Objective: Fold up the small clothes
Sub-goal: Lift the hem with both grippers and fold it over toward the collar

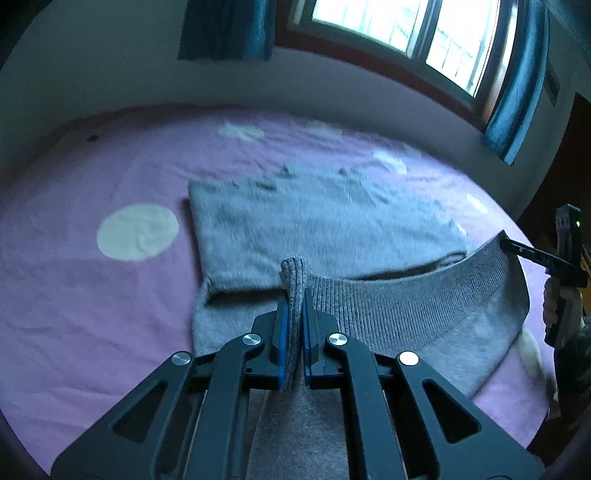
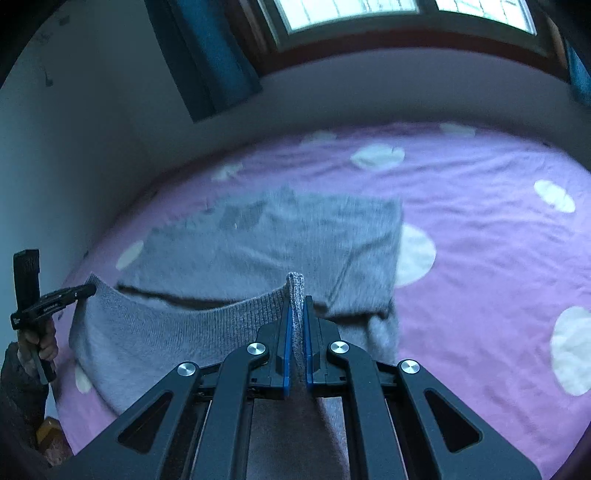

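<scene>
A grey knitted sweater [image 1: 314, 221] lies across the middle of a pink bedsheet [image 1: 92, 295] printed with pale round spots, and its ribbed hem [image 1: 406, 295] is lifted off the bed toward the lower part of both frames while the rest of the garment lies flat farther up. In the left wrist view the left gripper [image 1: 294, 306] fills the lower centre, its two blue-padded fingers pressed together on a bunched corner of the ribbed hem, with a tuft of knit sticking up above the tips. From there the hem stretches in a taut curve to the right edge of the frame, where the right gripper [image 1: 508, 242] pinches the other corner, held by a hand [image 1: 552, 306]. The right wrist view mirrors this: the right gripper [image 2: 296, 310] at lower centre is clamped on a fold of the hem [image 2: 184, 321], and the edge runs leftward to the left gripper [image 2: 90, 290] at the left edge, gripped by a hand [image 2: 44, 343]. Under the raised hem, a dark gap shows between it and the flat part of the sweater [image 2: 295, 236]. Along the top of both frames sits a bright window [image 1: 406, 26] with a dark wooden frame, flanked by blue curtains [image 2: 207, 55] against a pale wall [image 2: 74, 147].
</scene>
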`<state>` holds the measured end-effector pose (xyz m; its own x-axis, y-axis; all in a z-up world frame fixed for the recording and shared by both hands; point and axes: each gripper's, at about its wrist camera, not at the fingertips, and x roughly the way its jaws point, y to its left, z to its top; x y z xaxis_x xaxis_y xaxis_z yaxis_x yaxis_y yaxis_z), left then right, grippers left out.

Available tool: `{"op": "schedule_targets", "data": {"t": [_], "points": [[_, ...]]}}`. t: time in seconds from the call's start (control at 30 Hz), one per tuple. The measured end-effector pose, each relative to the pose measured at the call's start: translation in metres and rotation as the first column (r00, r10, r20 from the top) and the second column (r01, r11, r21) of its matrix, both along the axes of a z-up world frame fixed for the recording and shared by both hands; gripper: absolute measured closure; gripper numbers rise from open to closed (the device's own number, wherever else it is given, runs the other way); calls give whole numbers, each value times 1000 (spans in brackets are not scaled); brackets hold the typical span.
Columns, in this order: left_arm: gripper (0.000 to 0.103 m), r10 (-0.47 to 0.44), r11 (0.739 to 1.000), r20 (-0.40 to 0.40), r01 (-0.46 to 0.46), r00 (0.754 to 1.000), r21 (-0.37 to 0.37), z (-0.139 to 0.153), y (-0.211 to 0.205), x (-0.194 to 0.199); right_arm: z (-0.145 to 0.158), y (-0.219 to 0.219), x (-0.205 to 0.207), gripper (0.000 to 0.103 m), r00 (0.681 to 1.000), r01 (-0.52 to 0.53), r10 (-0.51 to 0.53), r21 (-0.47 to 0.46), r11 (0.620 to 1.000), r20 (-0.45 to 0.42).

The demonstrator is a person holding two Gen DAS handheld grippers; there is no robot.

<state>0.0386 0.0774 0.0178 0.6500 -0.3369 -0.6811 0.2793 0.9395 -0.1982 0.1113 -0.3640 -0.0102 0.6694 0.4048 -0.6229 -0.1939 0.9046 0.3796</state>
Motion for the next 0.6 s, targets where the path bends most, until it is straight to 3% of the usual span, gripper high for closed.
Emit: {"op": "schedule_targets", "data": {"t": [0.27, 0.6], "points": [[99, 48, 998, 79, -50, 996, 28, 28, -2, 35, 14, -11, 38, 98, 997, 63, -64, 32, 997, 31], [99, 109, 989, 118, -120, 987, 90, 40, -12, 125, 28, -11, 119, 98, 993, 114, -115, 32, 993, 37]]}}
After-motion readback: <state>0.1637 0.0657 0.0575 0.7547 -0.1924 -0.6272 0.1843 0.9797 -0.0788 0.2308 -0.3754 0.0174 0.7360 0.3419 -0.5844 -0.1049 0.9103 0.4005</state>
